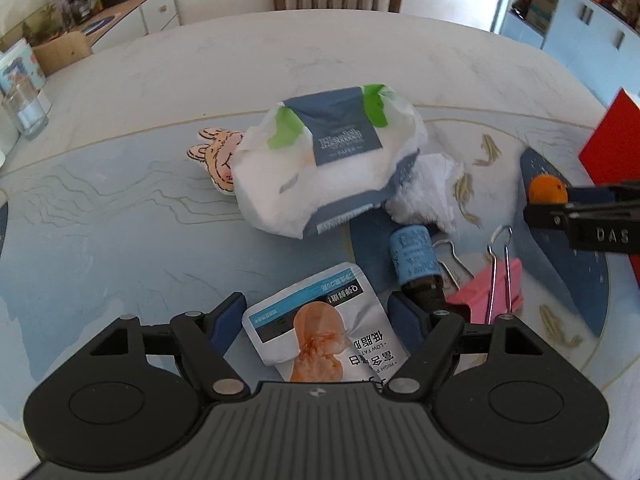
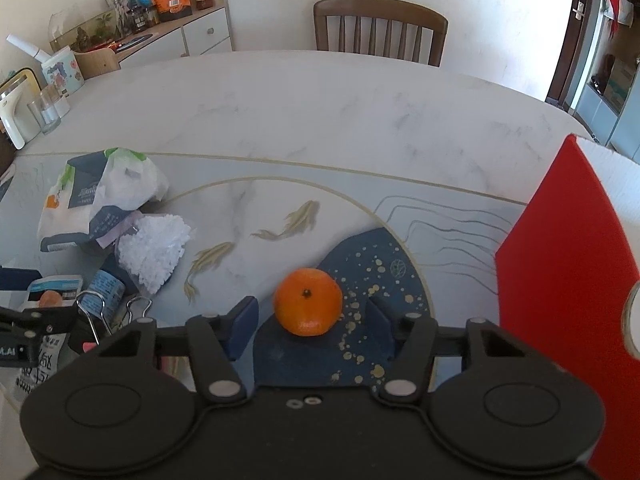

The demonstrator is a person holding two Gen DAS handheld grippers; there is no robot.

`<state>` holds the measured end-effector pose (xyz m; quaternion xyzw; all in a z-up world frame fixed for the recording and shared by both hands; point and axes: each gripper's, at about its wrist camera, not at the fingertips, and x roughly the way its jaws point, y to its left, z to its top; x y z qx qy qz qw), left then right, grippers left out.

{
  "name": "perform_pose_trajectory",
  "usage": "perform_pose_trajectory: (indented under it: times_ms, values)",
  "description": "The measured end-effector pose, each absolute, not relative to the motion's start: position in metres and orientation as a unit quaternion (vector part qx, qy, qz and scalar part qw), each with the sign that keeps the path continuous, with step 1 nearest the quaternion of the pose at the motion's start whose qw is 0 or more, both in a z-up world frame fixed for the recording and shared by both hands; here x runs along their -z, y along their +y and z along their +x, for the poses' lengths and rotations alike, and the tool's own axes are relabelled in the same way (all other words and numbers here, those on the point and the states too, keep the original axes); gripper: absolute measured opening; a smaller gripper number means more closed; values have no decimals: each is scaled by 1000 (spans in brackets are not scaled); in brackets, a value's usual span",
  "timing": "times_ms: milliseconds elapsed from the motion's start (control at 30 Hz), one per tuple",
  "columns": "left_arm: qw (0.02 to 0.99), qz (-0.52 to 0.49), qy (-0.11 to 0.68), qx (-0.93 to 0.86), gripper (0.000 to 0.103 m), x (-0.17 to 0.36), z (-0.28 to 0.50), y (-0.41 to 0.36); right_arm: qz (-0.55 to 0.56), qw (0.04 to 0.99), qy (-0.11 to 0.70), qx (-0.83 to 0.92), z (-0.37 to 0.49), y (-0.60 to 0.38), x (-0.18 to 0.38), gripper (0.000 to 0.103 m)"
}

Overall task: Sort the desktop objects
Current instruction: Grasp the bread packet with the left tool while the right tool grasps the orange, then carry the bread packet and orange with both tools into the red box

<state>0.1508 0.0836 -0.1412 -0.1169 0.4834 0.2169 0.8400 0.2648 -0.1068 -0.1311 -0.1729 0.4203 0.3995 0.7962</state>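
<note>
A silver snack packet (image 1: 320,320) with an orange food picture lies on the table between the blue pads of my left gripper (image 1: 316,312); both pads touch its edges, so it is shut on the packet. A tangerine (image 2: 308,306) sits on a dark blue patch of the table print, between the fingers of my right gripper (image 2: 310,322). Gaps show on both sides of the fruit, so this gripper is open. The left wrist view shows the same tangerine (image 1: 546,190) at the far right.
Behind the packet lie a tissue pack (image 1: 328,160), a crumpled tissue (image 1: 428,188), a brown bottle with a blue label (image 1: 416,264), a pink binder clip (image 1: 492,288) and a rabbit figure (image 1: 218,156). A red board (image 2: 560,280) stands right of the tangerine. Glasses (image 2: 46,114) stand far left.
</note>
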Motion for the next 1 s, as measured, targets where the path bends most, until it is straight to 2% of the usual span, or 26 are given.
perform_pose_trajectory:
  times_ms: [100,167,200,267,367,600,1000]
  values:
    - [843,-117,479,-214,77,142,147,81,-177,796,419,-401,264,-107,132,55]
    - [846,-113,477,-210,76,144,145,79,-178,795,418,-402,264,-106,131,51]
    - [847,-112,475,-209,73,144,144,78,-178,795,417,-403,265,-105,131,48]
    - [852,-106,470,-204,60,142,141,75,-179,795,416,-403,265,-104,131,42]
    - [856,-102,468,-196,59,142,137,72,-175,796,415,-404,265,-105,130,35]
    - [860,-115,460,-188,54,140,125,71,-188,802,400,-402,254,-114,123,35]
    - [870,-134,445,-167,53,122,107,57,-154,797,407,-418,221,-152,96,35]
